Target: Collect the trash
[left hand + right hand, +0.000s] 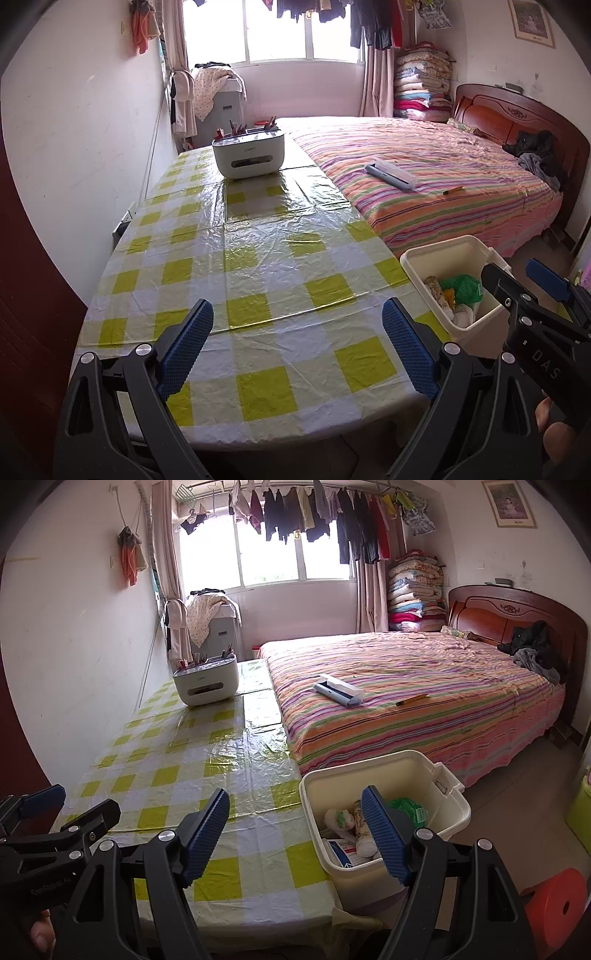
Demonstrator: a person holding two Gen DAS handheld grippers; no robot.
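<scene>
A cream trash bin [448,805] stands on the floor by the table's right edge, holding several pieces of trash, among them a green wrapper [410,806] and a blue-white box [341,851]. The bin also shows in the left wrist view [436,254]. My left gripper [297,345] is open and empty above the near end of the checked table [258,251]. My right gripper [295,834] is open and empty, over the table's right edge and the bin. It also shows in the left wrist view [522,282].
A white organiser box [249,155] with pens stands at the table's far end. A striped bed [406,694] lies to the right, with a blue case [338,690] and a pencil [412,699] on it. An orange stool [557,904] and a green bin [580,812] stand on the floor.
</scene>
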